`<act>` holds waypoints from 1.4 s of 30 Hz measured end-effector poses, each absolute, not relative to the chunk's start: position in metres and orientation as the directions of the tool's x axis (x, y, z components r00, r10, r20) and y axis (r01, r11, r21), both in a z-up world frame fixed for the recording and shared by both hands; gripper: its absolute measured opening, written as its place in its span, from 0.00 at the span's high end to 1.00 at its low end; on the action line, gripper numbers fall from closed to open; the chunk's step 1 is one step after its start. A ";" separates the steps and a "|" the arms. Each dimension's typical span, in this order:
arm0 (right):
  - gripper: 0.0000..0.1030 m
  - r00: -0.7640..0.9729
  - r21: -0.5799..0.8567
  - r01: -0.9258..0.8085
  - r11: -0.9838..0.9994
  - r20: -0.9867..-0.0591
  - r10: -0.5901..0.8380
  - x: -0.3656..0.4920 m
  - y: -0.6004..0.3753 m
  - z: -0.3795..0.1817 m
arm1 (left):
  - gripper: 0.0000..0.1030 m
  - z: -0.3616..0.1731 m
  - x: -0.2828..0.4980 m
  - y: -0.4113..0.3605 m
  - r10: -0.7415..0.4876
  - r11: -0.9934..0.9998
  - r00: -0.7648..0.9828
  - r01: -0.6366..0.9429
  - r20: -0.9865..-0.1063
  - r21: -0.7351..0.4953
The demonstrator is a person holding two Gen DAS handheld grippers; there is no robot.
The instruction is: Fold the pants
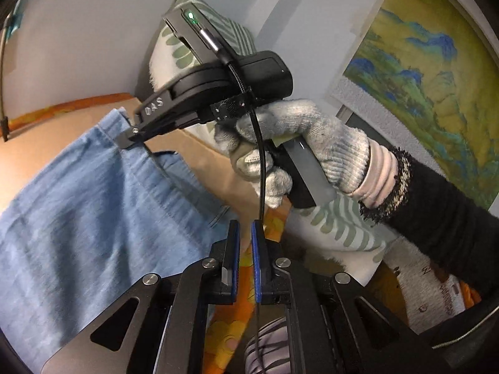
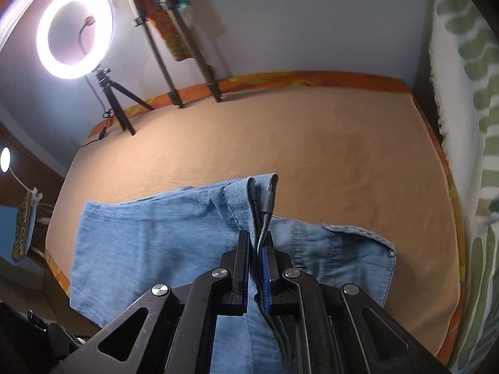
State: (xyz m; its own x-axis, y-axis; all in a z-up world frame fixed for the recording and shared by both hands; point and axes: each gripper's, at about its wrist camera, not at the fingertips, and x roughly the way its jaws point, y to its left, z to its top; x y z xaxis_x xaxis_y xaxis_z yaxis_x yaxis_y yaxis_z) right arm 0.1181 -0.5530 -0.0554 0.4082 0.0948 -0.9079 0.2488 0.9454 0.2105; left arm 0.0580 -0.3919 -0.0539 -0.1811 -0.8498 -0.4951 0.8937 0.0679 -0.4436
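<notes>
Home room used for filming, ring light (image 2: 75,31) on tripod (image 2: 117,106), landscape painting (image 1: 430,71)

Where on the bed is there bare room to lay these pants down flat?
The bare tan bed beyond the pants is free up to the orange edge, and rightward to the leaf-print cushion. The far left corner is crowded by the ring light tripod and stand legs. The right gripper pinches the denim.

The pants (image 2: 162,240) are showing light blue denim against the tan table (image 2: 312,143), edged in orange. Right of the black right gripper (image 2: 260,249) is hanging a white cloth (image 2: 467,124) with green leaves (possibly a curtain).
</notes>
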 end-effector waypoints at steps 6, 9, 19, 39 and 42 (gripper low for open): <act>0.96 0.388 0.210 0.287 0.935 -0.918 0.087 0.118 -0.571 -0.083 | 0.94 -0.050 0.081 -0.334 -0.828 0.213 -0.024 0.911 -0.561 -0.354; 0.96 0.375 0.214 0.297 0.931 -0.922 0.092 0.118 -0.578 -0.095 | 0.92 -0.054 0.099 -0.291 -0.782 0.338 0.107 0.901 -0.614 -0.273; 0.96 0.364 0.198 0.334 0.922 -0.929 0.068 0.121 -0.592 -0.109 | 0.75 -0.070 0.141 -0.172 -0.617 0.661 0.389 0.728 -0.684 -0.181; 0.59 0.493 0.423 0.335 0.842 -0.840 0.226 -0.031 -0.574 -0.096 | 0.75 -0.120 0.143 -0.167 -0.589 0.697 0.362 0.680 -0.722 -0.227; 0.57 0.516 0.479 0.330 0.813 -0.813 0.270 -0.044 -0.569 -0.107 | 0.75 -0.119 0.143 -0.162 -0.598 0.701 0.365 0.670 -0.714 -0.245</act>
State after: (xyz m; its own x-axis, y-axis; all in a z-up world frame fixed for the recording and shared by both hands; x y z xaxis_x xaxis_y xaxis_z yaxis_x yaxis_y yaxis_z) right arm -0.0440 -0.5685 -0.1067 0.5155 0.2698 -0.8133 0.3303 0.8132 0.4791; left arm 0.1433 -0.1617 -0.1195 0.3645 -0.5979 -0.7139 0.6697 0.7010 -0.2452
